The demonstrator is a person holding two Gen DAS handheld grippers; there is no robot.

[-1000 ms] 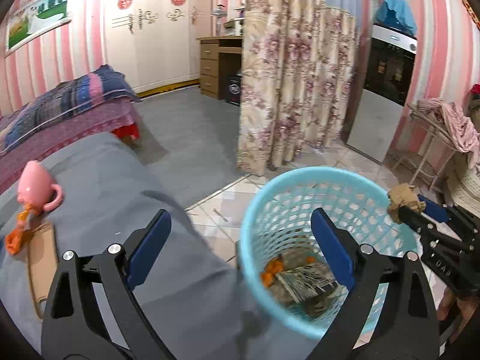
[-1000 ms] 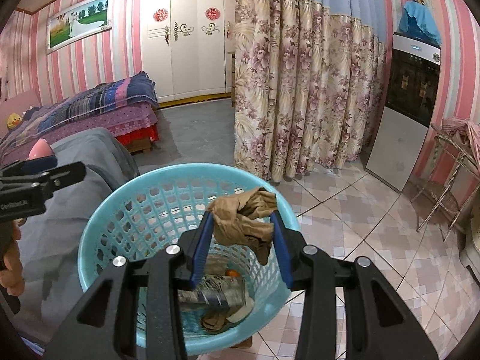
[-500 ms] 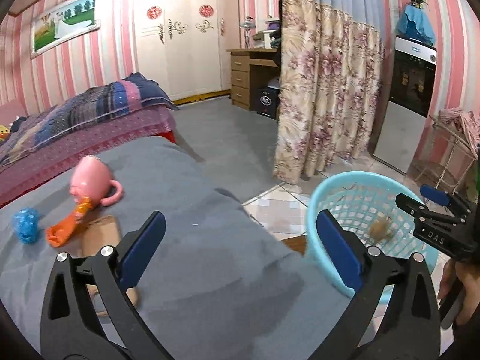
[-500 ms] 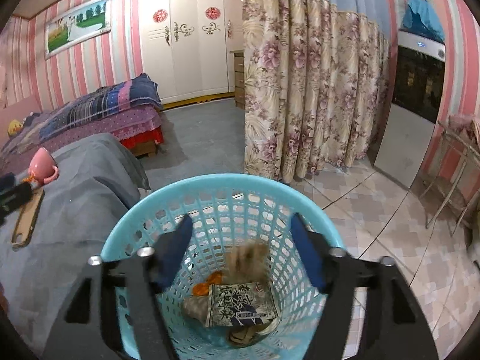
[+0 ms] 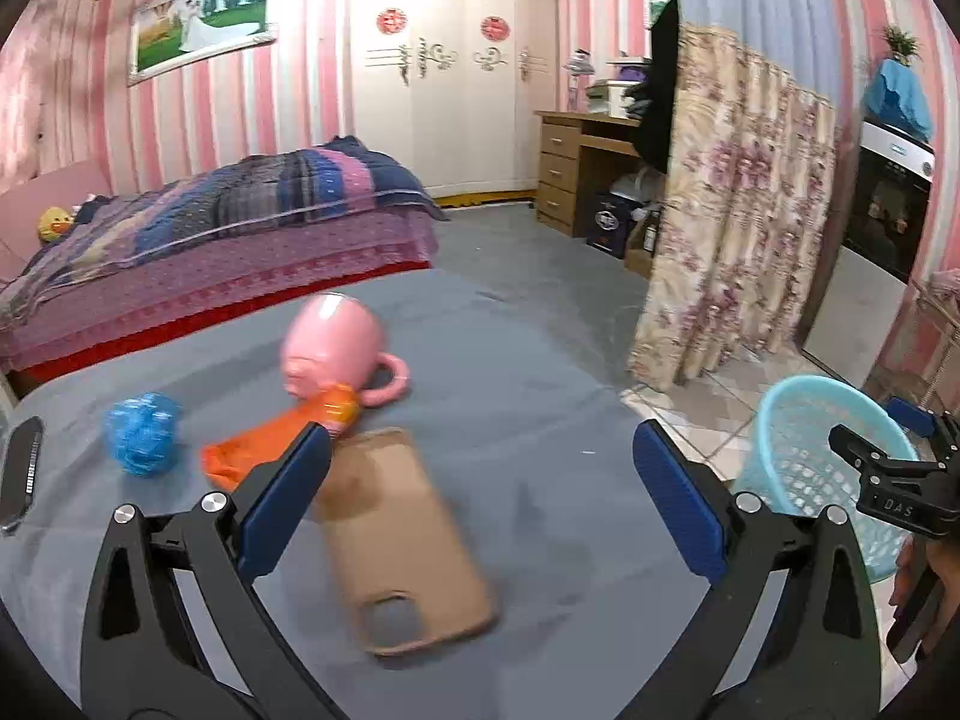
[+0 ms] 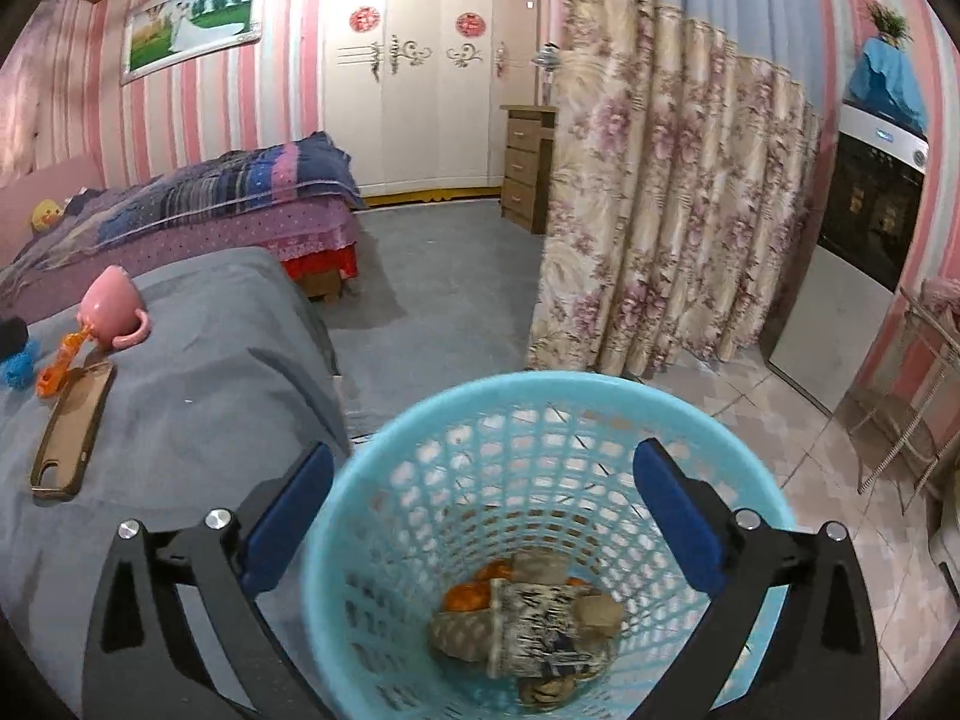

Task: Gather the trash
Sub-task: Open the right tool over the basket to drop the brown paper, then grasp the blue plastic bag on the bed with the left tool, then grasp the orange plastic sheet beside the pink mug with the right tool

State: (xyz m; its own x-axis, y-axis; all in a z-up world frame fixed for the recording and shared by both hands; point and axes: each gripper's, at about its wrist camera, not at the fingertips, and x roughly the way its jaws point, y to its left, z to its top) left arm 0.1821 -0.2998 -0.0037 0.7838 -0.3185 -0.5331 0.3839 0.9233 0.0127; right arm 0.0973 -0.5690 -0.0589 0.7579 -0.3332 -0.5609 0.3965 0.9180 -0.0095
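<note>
A light blue mesh basket [image 6: 540, 420] stands on the floor beside the grey table [image 6: 198, 384]; crumpled brown paper [image 6: 591, 612], a printed wrapper and orange scraps lie in its bottom. My right gripper [image 6: 483, 516] is open and empty above the basket. The basket also shows in the left wrist view [image 5: 804, 450]. My left gripper [image 5: 480, 504] is open and empty over the table, above a tan phone case [image 5: 408, 546]. A blue crumpled ball [image 5: 144, 432] and an orange wrapper [image 5: 276, 444] lie to its left.
A pink mug [image 5: 336, 348] lies tipped beside the orange wrapper. A dark phone [image 5: 18, 474] sits at the table's left edge. A bed [image 5: 210, 240] stands behind, a floral curtain [image 5: 738, 210] to the right, a dresser [image 5: 576, 180] and tiled floor beyond.
My right gripper opened and the brown paper dropped into the basket. My left gripper swung left from the basket to over the table, above the phone case.
</note>
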